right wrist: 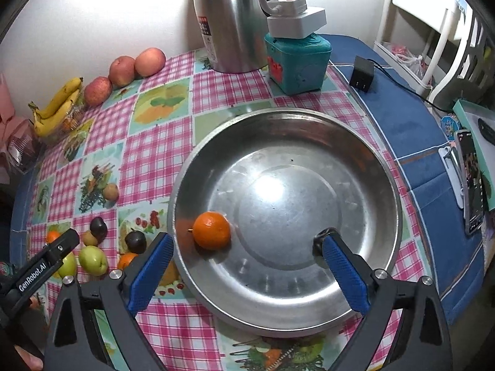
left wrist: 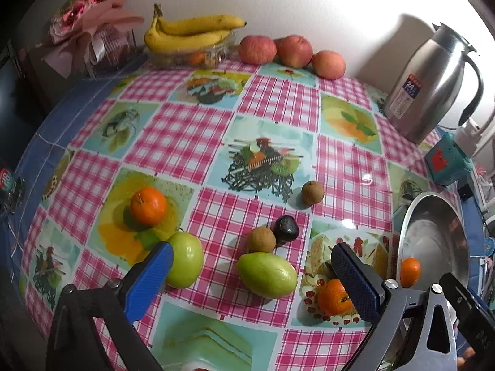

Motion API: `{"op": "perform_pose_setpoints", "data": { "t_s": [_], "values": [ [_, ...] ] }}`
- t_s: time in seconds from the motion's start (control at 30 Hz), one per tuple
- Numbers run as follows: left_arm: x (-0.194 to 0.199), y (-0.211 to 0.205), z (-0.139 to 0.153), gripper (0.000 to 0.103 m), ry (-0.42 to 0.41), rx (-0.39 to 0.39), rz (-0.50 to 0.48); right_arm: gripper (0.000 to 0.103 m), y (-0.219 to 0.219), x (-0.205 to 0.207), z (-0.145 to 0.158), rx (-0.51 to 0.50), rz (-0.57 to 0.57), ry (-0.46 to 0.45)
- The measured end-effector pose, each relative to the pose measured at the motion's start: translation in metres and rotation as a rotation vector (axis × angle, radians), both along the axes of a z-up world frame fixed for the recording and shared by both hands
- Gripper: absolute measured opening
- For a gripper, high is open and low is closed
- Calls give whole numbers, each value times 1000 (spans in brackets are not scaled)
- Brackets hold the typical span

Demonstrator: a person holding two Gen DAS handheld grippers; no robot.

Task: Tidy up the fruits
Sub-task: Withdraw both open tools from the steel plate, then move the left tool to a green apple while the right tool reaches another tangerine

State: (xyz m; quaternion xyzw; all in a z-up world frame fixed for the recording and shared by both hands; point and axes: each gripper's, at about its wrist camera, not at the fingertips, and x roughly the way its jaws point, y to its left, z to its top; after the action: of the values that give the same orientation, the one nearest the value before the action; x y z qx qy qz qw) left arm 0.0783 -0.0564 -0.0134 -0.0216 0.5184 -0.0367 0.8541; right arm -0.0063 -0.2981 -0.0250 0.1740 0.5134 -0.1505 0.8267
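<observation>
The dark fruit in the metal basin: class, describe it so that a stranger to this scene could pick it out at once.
Find the big round metal basin in front of the steel kettle. Two fruits lie inside: an orange tangerine near its left wall and a small dark fruit lower right, at the tip of the right gripper's blue finger. It is the basin's only near-black fruit.
</observation>
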Motion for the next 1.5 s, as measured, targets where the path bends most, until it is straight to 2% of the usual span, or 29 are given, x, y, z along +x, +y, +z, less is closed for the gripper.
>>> {"op": "perform_pose_setpoints", "data": {
  "t_s": [0.2,0.4,0.6,0.73,1.07,1.3,1.5],
  "values": [
    [-7,8,1,103,9,-48,-23,97,6,-2,5,-17,17,-53],
    [-11,11,-2,103,39,-68,-46,97,14,-2,-1,-25,26,-21],
    [-9,15,-2,103,30,-45,-49,97,13,-5,-1,13,-5,-62],
    [-6,19,2,103,11,-26,-51,97,19,-3,3,-28,2,-84],
    [2,43,22,103,-57,10,-20,97,52,8,12,-21,86,-141],
    [9,75,32,103,-77,-30,38,97,85,18,14,17,181,-153],
    [15,102,27,102,-42,-87,83,95,111,24,8,23,236,-126]
  ]
}}
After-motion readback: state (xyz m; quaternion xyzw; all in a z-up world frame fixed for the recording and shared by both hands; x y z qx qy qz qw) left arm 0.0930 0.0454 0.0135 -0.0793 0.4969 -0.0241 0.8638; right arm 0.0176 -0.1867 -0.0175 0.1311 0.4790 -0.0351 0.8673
